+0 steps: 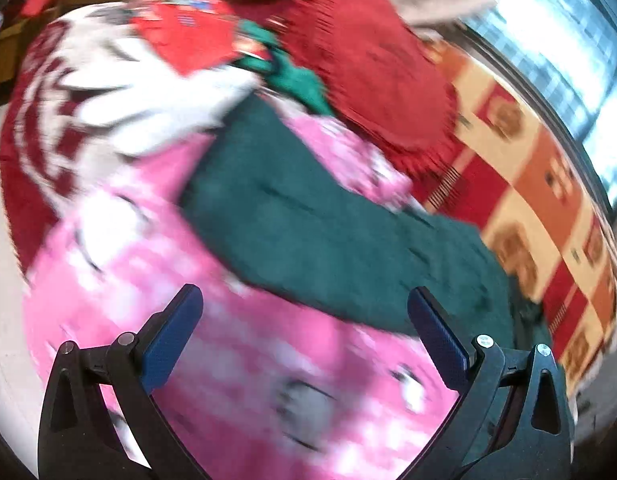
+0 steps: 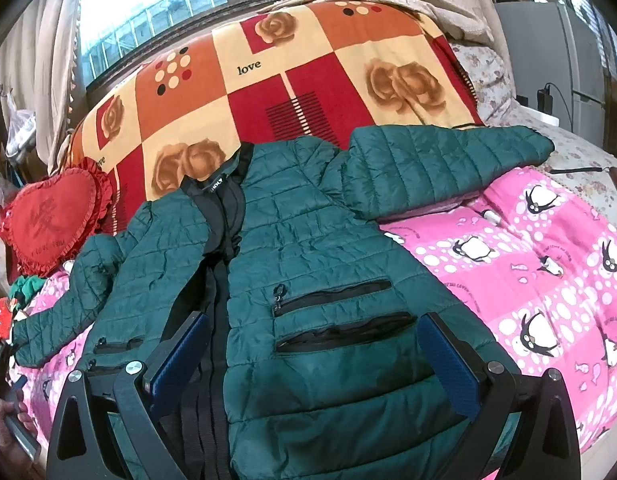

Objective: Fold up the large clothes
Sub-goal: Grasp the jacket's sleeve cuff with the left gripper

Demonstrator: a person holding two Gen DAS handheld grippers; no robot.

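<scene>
On the bed: a pink penguin-print quilt (image 2: 548, 264) covers the near part, with a checked rose blanket (image 2: 308, 80) in red, orange and cream lying beyond it toward the window.
Jacket: the dark green quilted jacket (image 2: 308, 248) lies front-up on the pink quilt, collar toward the rose blanket, zip open down the middle, black lining showing.
Sleeves: one sleeve stretches out to the right across the quilt's far edge; the other angles down to the left, and it is this one that the blurred left wrist view shows crossing the pink quilt (image 1: 308, 220).
Pockets: two black zip pockets sit on the right front panel, one above the other, and more on the left panel.
Heart cushion: a red frilled heart cushion (image 2: 56, 224) rests at the left, just beside the jacket's shoulder; in the left wrist view it is a red blur (image 1: 368, 72).
Right gripper: the right gripper (image 2: 308, 356) hangs over the jacket's hem, jaws spread wide, holding nothing.
Left gripper: the left gripper (image 1: 304, 320) has its jaws wide apart, empty, above the quilt near the sleeve; heavy motion blur here.
</scene>
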